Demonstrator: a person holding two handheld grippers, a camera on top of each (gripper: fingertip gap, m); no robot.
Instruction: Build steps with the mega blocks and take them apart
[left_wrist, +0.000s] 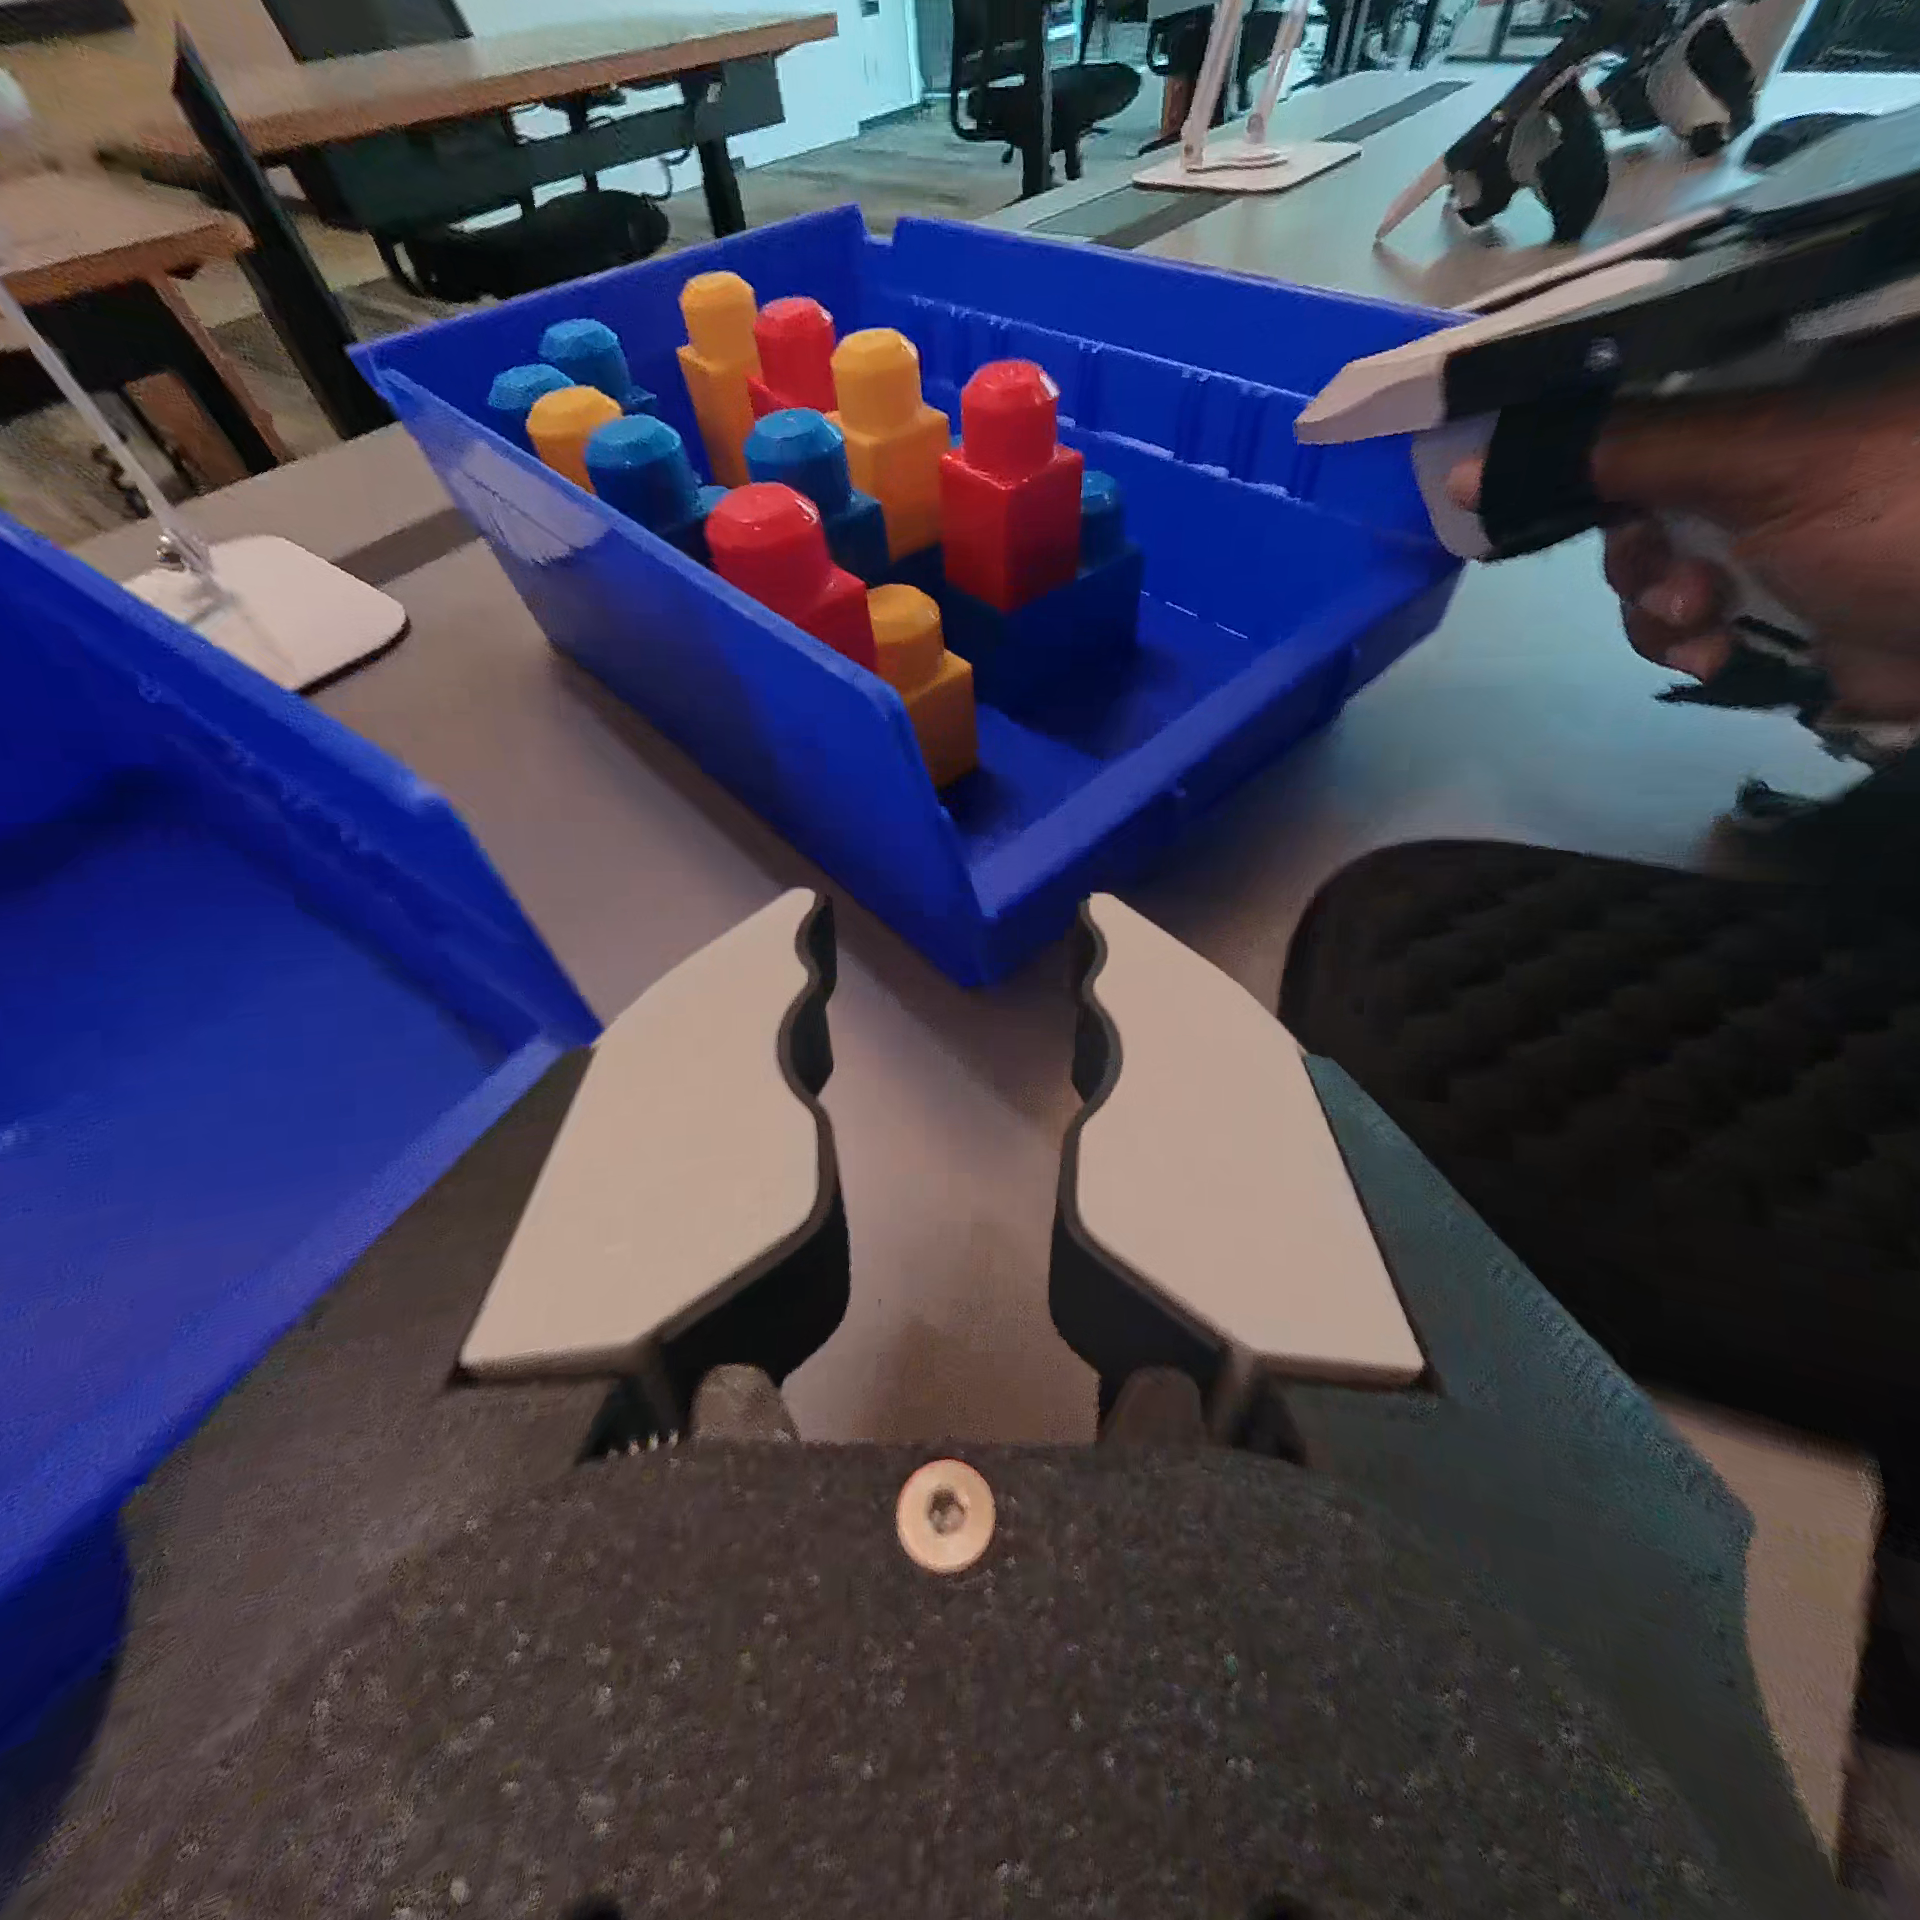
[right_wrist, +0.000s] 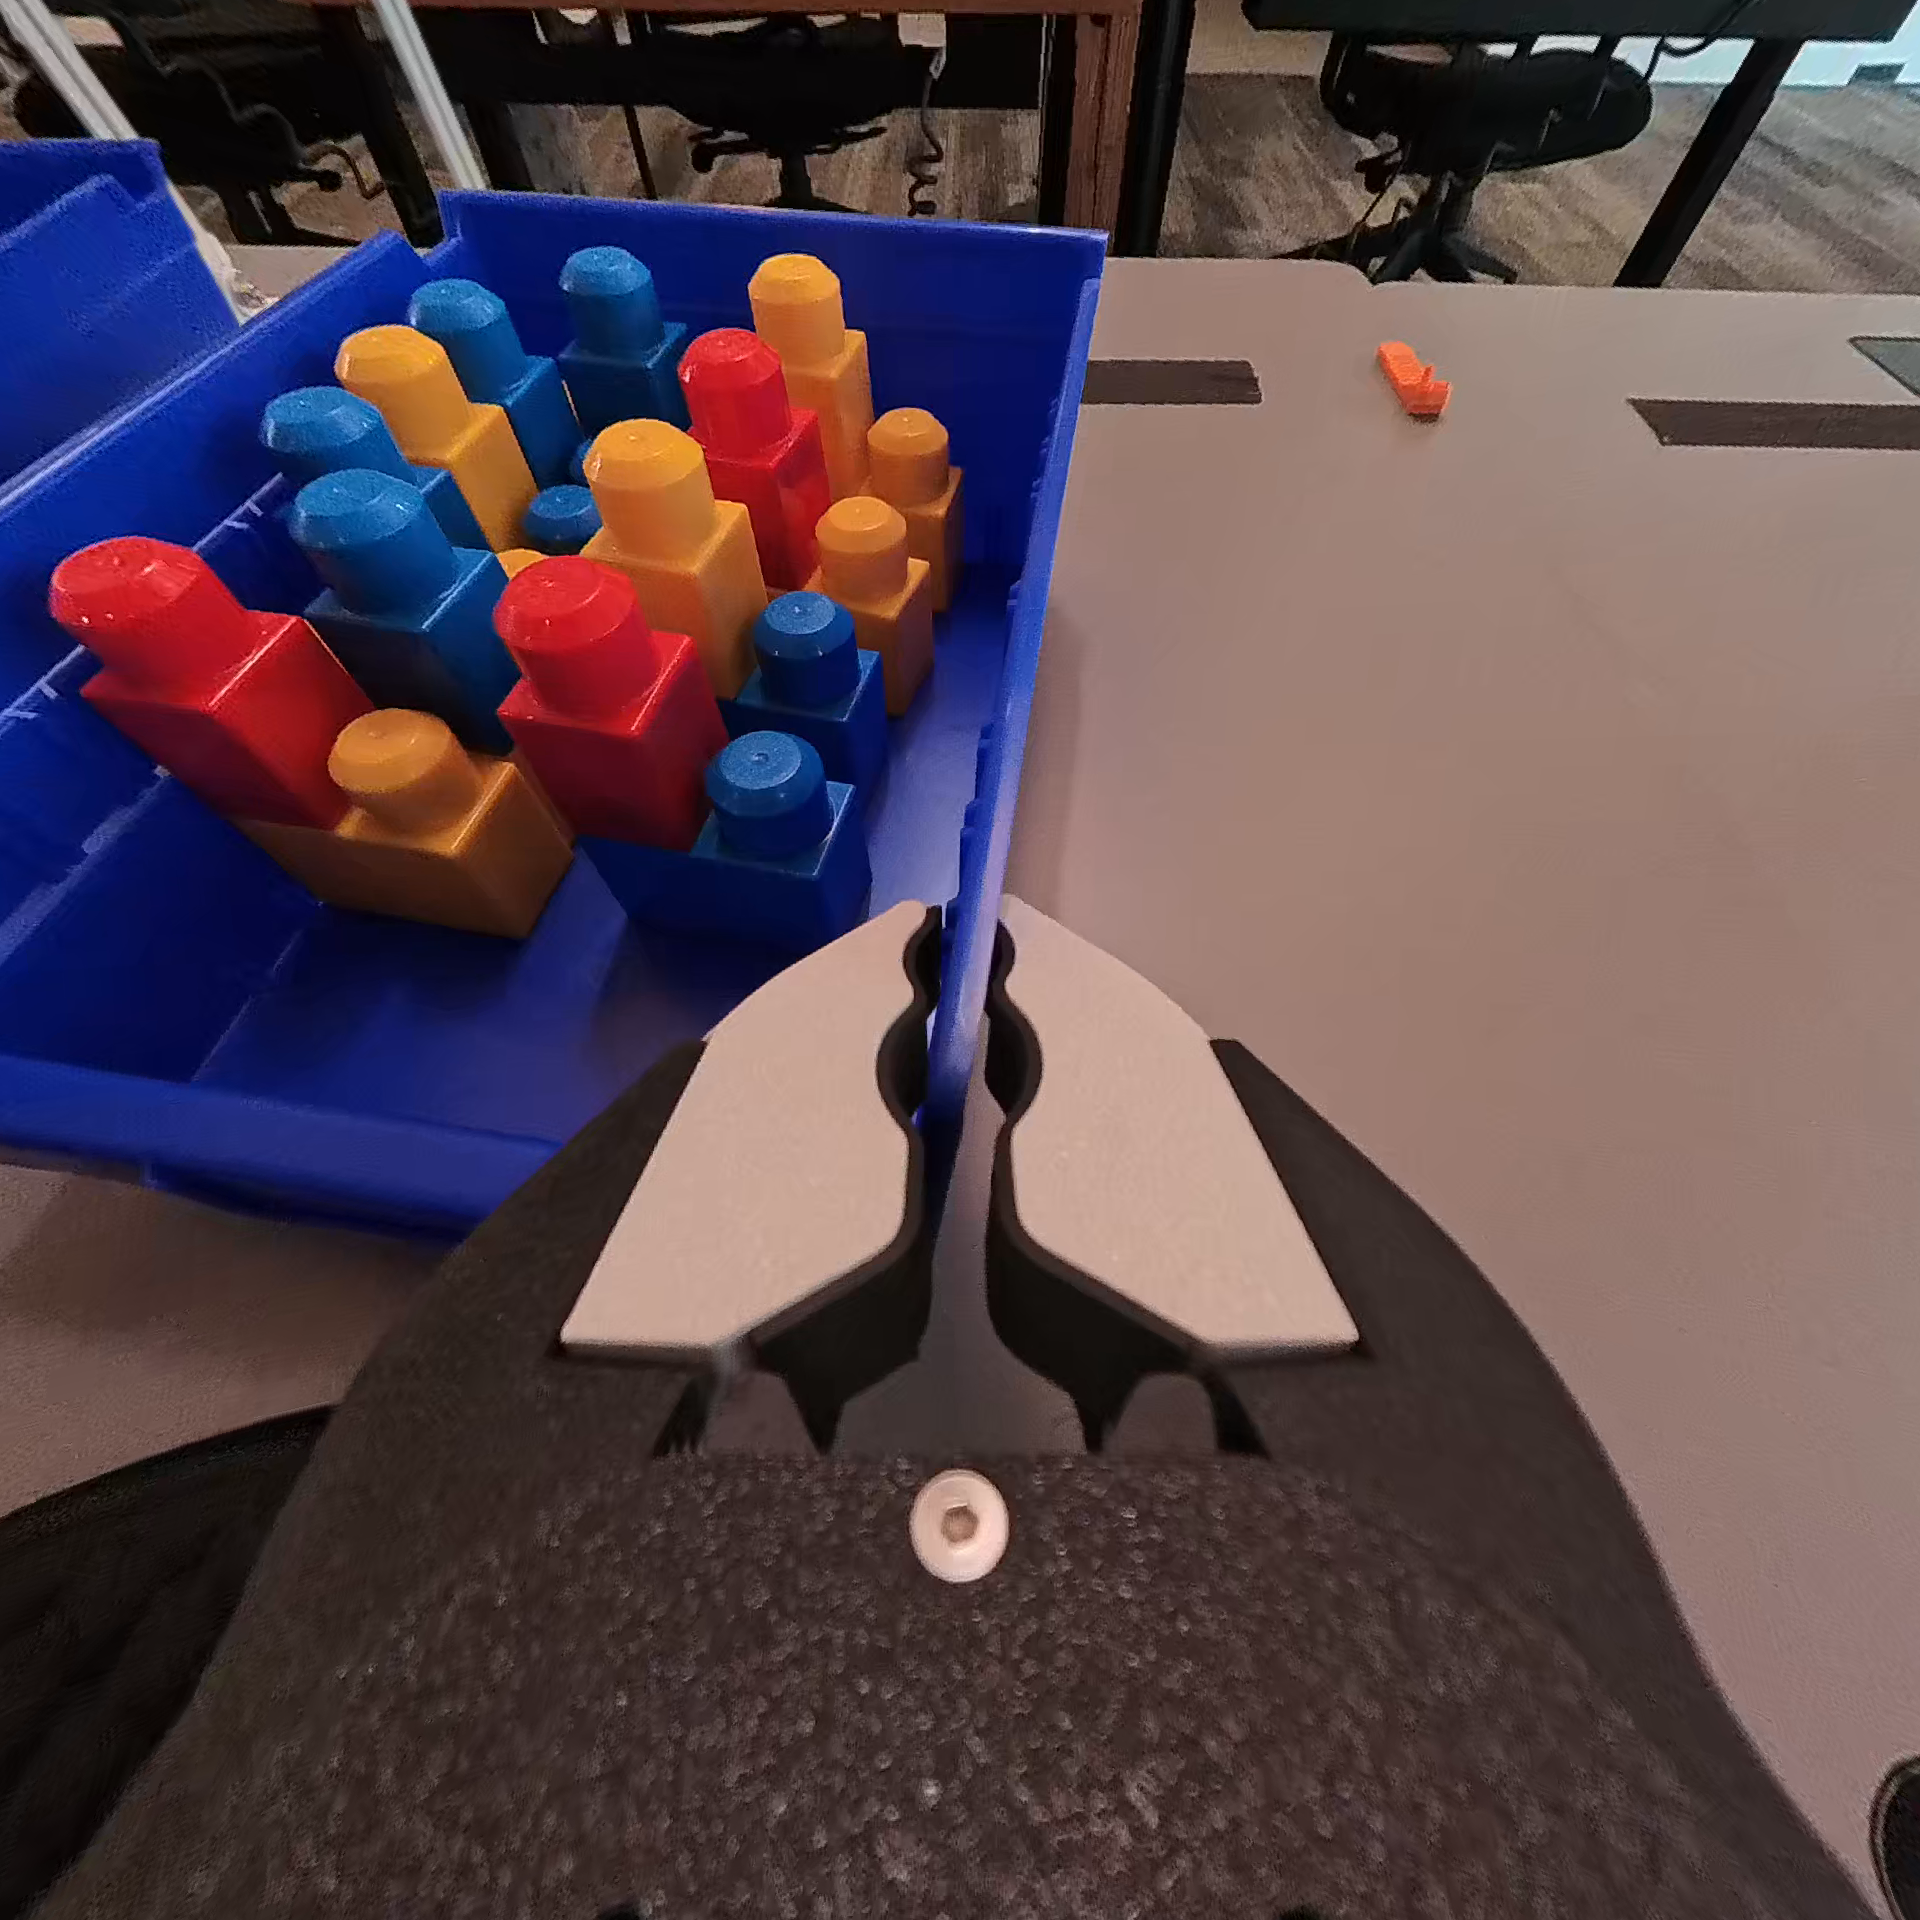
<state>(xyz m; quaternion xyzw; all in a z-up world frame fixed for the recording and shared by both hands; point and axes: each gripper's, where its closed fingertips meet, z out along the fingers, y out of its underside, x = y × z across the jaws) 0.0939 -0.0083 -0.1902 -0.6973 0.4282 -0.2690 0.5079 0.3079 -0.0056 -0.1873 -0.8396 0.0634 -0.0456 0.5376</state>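
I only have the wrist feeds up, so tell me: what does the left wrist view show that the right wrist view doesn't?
Left wrist view only: the left gripper, open and empty above the table; a second blue bin's hollow inside at the left; and the right gripper seen from the side, gripping the bin's right wall.

Right wrist view only: the right gripper shut on that wall of the blue bin, one finger inside and one outside, plus a small orange piece on the bare table.

Both: the same bin holding the red, yellow and blue mega blocks.
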